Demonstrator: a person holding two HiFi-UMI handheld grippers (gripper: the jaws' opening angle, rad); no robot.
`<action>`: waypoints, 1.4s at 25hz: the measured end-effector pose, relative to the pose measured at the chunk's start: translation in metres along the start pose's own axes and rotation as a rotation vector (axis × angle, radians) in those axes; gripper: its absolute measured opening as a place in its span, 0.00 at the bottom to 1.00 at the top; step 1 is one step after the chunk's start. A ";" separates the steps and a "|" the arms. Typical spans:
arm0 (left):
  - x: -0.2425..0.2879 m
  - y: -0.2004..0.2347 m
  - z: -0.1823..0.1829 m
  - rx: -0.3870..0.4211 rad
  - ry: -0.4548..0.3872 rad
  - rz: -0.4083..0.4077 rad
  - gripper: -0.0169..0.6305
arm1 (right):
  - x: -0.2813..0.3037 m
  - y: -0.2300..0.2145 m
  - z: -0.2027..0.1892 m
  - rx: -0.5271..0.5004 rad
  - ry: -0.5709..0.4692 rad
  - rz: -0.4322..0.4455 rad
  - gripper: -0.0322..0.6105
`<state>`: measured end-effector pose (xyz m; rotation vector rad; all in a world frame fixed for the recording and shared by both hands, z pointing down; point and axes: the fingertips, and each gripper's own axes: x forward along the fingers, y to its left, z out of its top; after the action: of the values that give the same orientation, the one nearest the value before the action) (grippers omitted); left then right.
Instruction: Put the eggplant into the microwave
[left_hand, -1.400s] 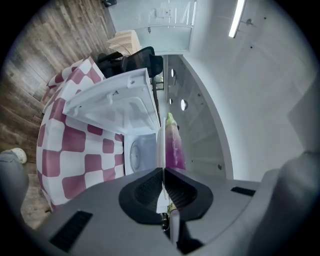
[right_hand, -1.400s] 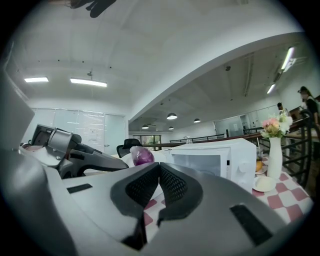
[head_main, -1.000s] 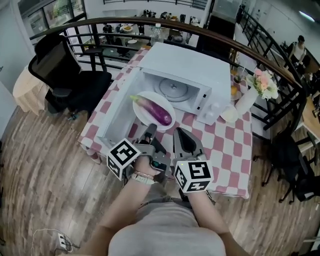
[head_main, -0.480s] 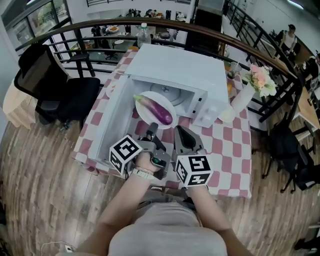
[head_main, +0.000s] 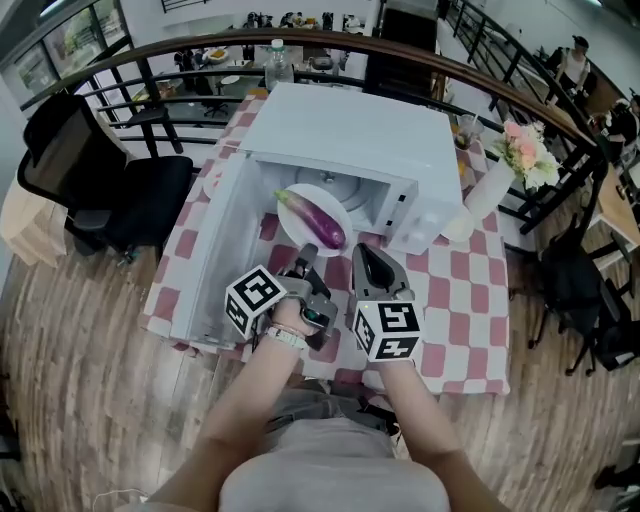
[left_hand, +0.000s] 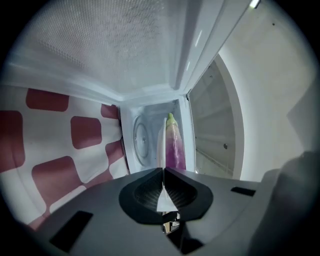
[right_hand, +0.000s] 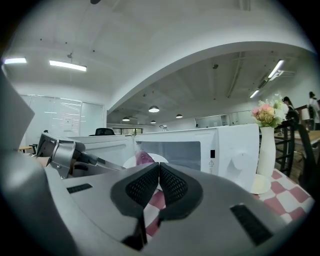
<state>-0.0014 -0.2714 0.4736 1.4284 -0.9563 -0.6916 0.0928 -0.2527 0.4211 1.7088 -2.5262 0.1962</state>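
A purple eggplant (head_main: 312, 218) lies on a white plate (head_main: 325, 203) just in front of the open white microwave (head_main: 340, 125). The microwave's door (head_main: 215, 250) is swung out to the left. My left gripper (head_main: 308, 253) is shut on the plate's near rim. In the left gripper view the plate (left_hand: 161, 145) stands edge-on and runs into the closed left gripper (left_hand: 163, 172), with the eggplant (left_hand: 175, 147) beside it and the oven cavity behind. My right gripper (head_main: 365, 252) hangs just right of the plate, shut and empty. In the right gripper view the shut right gripper (right_hand: 159, 170) faces the eggplant (right_hand: 144, 158).
A white vase of flowers (head_main: 500, 185) and a small white dish (head_main: 458, 228) stand right of the microwave on the red-checked tablecloth (head_main: 455, 300). A black office chair (head_main: 90, 170) is off to the left. A curved railing (head_main: 150, 50) runs behind the table.
Both grippers have moved forward and down toward the microwave opening. The plate with the eggplant has gone along in the left gripper. Both pairs of jaws have stayed shut.
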 end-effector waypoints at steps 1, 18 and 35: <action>0.004 0.003 0.000 -0.005 0.009 -0.007 0.05 | 0.003 -0.002 -0.001 -0.005 0.000 0.000 0.09; 0.073 0.038 0.019 -0.021 0.031 -0.003 0.05 | 0.060 -0.032 -0.030 -0.050 -0.008 -0.022 0.09; 0.117 0.083 0.031 -0.097 0.047 0.035 0.05 | 0.087 -0.036 -0.064 -0.105 0.049 -0.023 0.09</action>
<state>0.0156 -0.3834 0.5675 1.3346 -0.8975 -0.6663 0.0939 -0.3363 0.4984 1.6722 -2.4355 0.1003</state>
